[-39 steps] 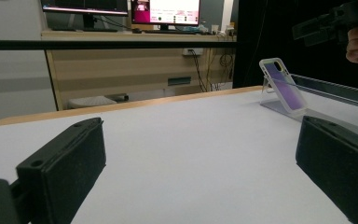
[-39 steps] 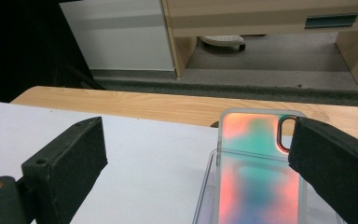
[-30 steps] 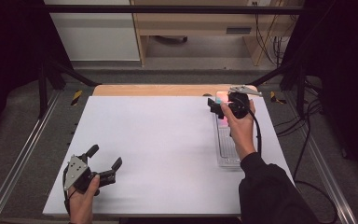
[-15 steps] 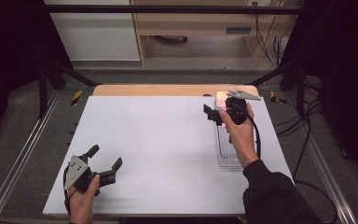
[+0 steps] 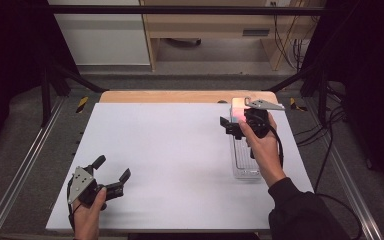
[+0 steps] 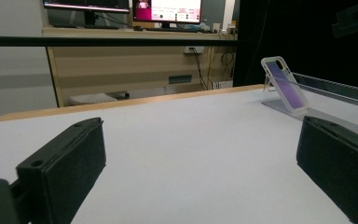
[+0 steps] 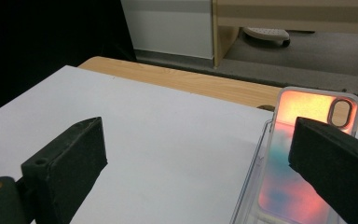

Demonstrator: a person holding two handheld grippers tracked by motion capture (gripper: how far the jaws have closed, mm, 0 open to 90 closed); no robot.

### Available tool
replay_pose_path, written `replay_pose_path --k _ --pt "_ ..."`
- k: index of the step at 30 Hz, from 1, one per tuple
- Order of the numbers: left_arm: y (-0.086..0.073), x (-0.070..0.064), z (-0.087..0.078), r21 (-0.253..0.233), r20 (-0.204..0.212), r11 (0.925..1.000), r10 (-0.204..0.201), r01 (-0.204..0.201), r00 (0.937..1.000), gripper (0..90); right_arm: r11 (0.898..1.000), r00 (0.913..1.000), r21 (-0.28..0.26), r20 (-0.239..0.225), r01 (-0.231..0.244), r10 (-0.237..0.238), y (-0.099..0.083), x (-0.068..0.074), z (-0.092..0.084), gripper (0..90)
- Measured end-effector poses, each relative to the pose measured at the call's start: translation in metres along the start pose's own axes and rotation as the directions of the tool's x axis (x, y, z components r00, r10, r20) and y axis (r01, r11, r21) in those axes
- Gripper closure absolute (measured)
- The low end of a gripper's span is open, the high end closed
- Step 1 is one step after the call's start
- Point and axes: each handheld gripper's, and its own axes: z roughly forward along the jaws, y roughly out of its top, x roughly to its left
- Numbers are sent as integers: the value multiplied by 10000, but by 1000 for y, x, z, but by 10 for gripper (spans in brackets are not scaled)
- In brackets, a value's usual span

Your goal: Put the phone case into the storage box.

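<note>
The right tongs (image 5: 232, 126) are spread wide and hold nothing; they hang over the far right part of the table (image 5: 170, 150), just beside the phone case (image 7: 303, 158). This case, with orange and blue colours, leans in a clear tray (image 5: 244, 160). The left tongs (image 5: 111, 175) are also spread and empty, low over the near left corner, well apart from the case.

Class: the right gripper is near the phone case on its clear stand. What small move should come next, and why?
Probably shift the right gripper sideways toward the phone case. Its jaws are open, but the case sits behind one jaw rather than in the gap.
</note>
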Motion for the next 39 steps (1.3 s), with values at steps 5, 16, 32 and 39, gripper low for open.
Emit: replay_pose_path --k 5,16,32,39 --pt "0 0 0 1 -15 10000 -18 18 10000 7 9999 9999 91 -87 106 -105 -1 2 -4 44" --pt "0 0 0 -27 -17 10000 -52 51 10000 7 9994 9997 301 -186 166 -160 -11 2 -11 45" --pt "0 0 -1 10 -29 10000 -7 7 10000 7 9999 9990 86 -416 143 -140 -22 -3 -28 49" --pt "0 1 -1 -55 -31 10000 -39 39 10000 7 10000 9993 -82 -365 32 -35 -28 -7 -37 49"
